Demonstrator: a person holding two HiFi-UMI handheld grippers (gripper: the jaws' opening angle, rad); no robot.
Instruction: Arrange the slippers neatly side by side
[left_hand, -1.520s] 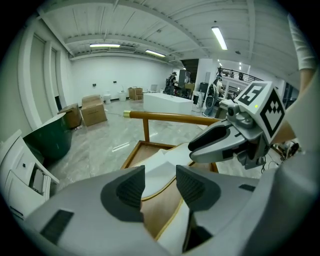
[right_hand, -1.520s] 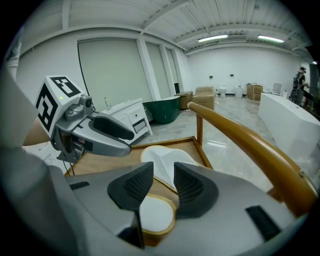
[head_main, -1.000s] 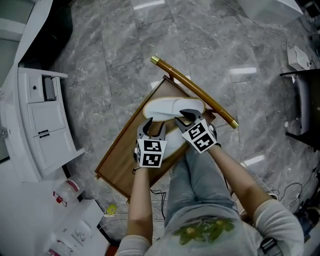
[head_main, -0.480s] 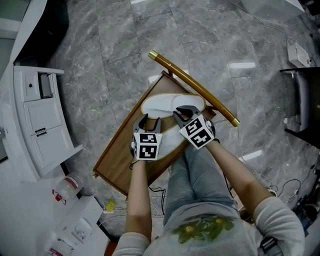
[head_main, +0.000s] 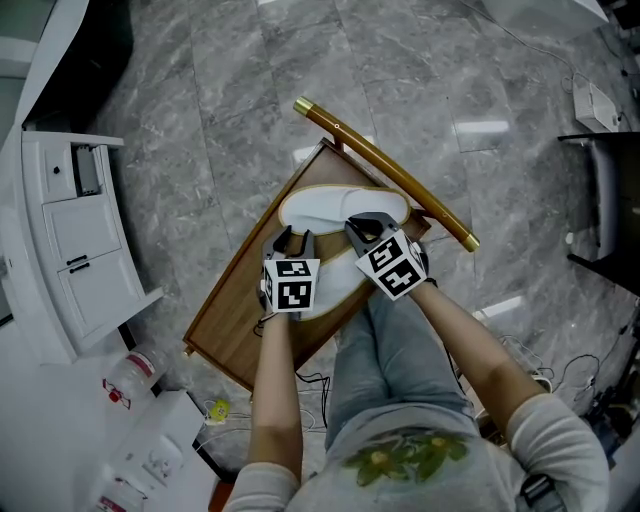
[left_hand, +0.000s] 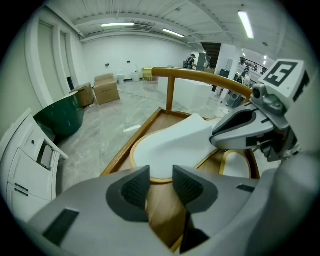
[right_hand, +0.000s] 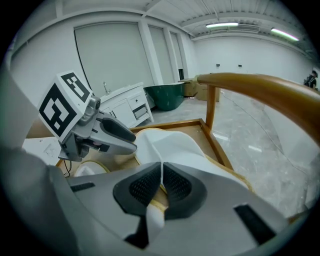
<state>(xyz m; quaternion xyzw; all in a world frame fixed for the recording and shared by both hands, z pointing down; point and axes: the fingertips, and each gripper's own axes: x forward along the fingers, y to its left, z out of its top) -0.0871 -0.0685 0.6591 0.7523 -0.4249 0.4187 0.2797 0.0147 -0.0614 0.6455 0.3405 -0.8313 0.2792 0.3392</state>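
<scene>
Grasping step. Clamped white slipper (head_main: 330, 208) by its upper on wooden tray (head_main: 235, 320) with right gripper (right_hand: 161, 187) (jaws just closed onto it). Narrowing left gripper (left_hand: 161, 182), empty, just short of rim. Next: pinch rim, then align beside second slipper (left_hand: 235, 169).

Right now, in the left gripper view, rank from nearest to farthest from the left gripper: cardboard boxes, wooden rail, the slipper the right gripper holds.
1. held slipper, just ahead, centre.
2. wooden rail, beyond it, arching across.
3. cardboard boxes, far back, left.
</scene>
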